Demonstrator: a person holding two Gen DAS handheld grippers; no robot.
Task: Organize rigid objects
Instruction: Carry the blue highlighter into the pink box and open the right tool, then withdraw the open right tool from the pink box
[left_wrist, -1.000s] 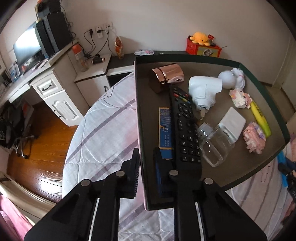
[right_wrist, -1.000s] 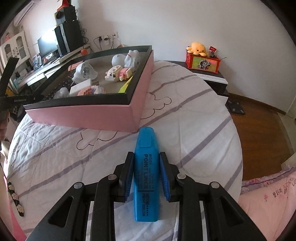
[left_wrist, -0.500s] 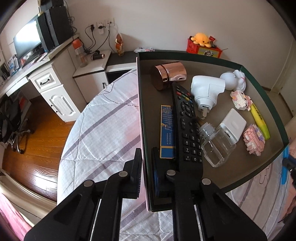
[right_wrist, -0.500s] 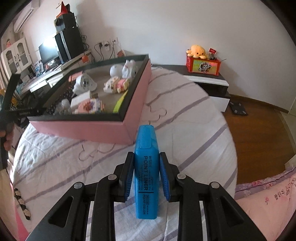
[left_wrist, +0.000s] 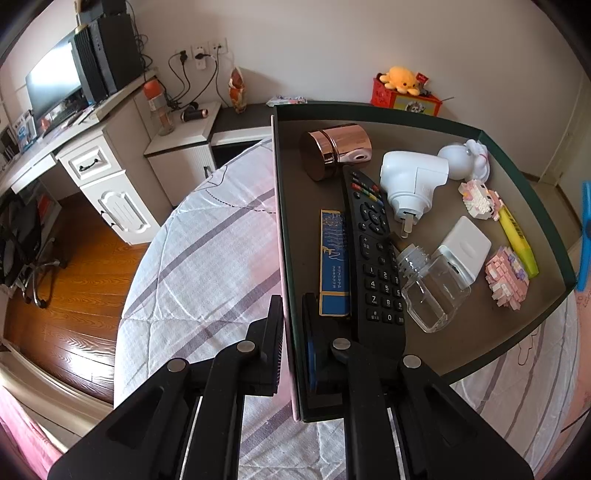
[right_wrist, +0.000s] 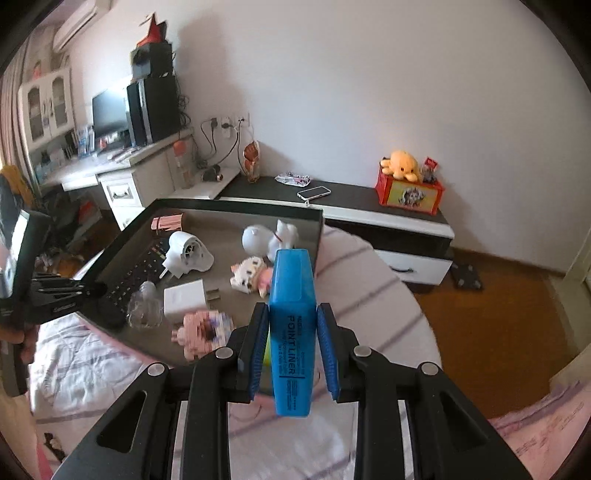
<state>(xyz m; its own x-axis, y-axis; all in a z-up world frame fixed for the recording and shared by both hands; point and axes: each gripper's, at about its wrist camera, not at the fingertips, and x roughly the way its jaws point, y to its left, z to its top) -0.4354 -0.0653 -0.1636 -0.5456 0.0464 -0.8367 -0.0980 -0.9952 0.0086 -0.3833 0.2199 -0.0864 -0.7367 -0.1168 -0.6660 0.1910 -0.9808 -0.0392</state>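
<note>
**Blue highlighter poised over the box**

The bed (left_wrist: 207, 258) takes up most of the room from here, its striped quilt spread under a wide, shallow box (left_wrist: 524, 192) with pink outer walls and a dark lining. The left gripper (left_wrist: 292, 325) is pinched tight on the box's near side wall, one jaw outside and one inside, steadying it.

Inside the box lie a black remote (left_wrist: 373, 251), a white plug-in adapter (left_wrist: 410, 181), a rose-gold jar (left_wrist: 336, 151) on its side, a clear little bottle (left_wrist: 432, 295), two pink brick figures and a yellow highlighter (left_wrist: 517, 240) along the right-hand wall.

The right gripper (right_wrist: 291, 343) is clamped on a blue highlighter (right_wrist: 291, 321), held clear of the quilt. The pen's long axis runs straight along the fingers, cap end pointing ahead and down toward the box's near right corner. The open floor of the box lies just beyond and to the left of that tip, so I'd judge the right hand is the one to carry it in. From the left view only a blue sliver shows past the right wall, probably that same pen.
</note>
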